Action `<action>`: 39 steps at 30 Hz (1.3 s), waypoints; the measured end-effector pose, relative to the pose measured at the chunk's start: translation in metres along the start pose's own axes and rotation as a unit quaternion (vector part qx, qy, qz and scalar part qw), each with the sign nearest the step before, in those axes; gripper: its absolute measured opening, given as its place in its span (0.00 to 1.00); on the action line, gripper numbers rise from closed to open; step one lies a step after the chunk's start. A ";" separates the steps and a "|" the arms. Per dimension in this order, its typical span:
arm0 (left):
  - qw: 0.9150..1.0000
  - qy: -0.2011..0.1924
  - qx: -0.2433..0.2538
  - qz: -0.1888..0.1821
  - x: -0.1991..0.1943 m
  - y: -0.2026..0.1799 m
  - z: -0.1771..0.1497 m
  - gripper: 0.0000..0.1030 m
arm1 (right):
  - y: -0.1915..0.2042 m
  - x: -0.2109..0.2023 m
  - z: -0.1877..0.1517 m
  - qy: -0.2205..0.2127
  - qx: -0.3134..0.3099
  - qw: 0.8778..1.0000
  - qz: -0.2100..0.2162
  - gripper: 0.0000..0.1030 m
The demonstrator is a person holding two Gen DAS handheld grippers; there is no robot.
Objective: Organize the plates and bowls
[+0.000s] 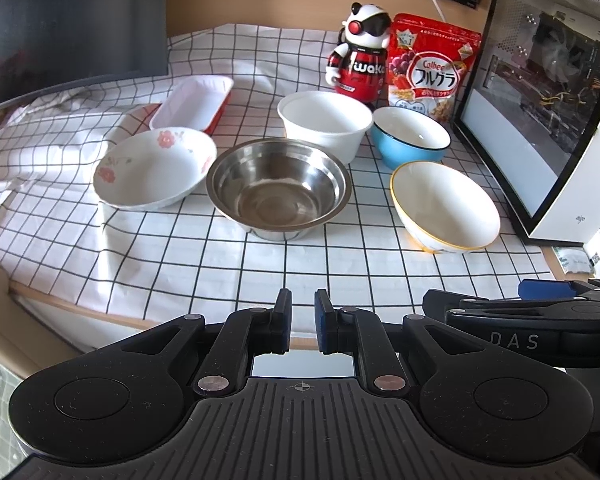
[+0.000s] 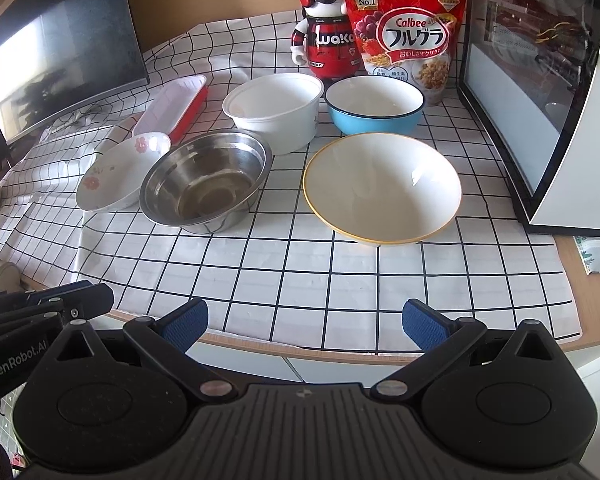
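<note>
Both grippers parked over near edge of desk, off the checked cloth (image 2: 284, 280), nothing held. Left gripper (image 1: 303, 322) pinched nearly together, thin gap only, empty. Right gripper (image 2: 305, 322) spread wide, empty, yellow-rim bowl (image 2: 382, 188) straight ahead of it. Six dishes on cloth, all upright, none stacked: steel bowl (image 1: 279, 188) centre; floral bowl (image 1: 154, 168) just left of it, rims close; red/white tray (image 1: 194, 104) behind floral bowl; white tub (image 1: 325, 124) behind steel bowl, w/ blue bowl (image 1: 410, 136) beside it on the right; yellow-rim bowl near right, tilted slightly in left wrist view. Behind: robot figure (image 1: 360, 52), cereal bag (image 1: 432, 68). Monitor (image 1: 60, 28) far left, PC case (image 1: 540, 100) right.
</note>
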State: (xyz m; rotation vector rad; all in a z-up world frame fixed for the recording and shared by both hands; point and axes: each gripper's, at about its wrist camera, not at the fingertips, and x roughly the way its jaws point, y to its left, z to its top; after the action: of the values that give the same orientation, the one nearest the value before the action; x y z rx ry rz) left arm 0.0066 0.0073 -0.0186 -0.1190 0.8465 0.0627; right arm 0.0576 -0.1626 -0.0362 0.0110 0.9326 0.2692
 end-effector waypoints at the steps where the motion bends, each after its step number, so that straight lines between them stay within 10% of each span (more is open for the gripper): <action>1: 1.000 0.000 0.000 0.000 0.000 0.001 0.000 0.14 | 0.000 0.000 0.000 0.000 0.000 1.000 0.000 1.00; 24: 0.999 0.020 -0.027 -0.013 0.017 0.036 0.007 0.14 | 0.023 0.015 0.012 -0.005 -0.006 1.000 0.011 1.00; 39: 0.991 -0.008 -0.099 -0.093 0.077 0.182 0.078 0.14 | 0.077 0.081 0.078 -0.030 0.044 0.995 0.081 1.00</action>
State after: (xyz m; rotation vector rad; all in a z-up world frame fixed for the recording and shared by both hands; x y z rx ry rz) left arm 0.0967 0.1984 -0.0403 -0.3842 0.8092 -0.0283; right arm 0.1483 -0.0607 -0.0437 0.1748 0.8850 0.3759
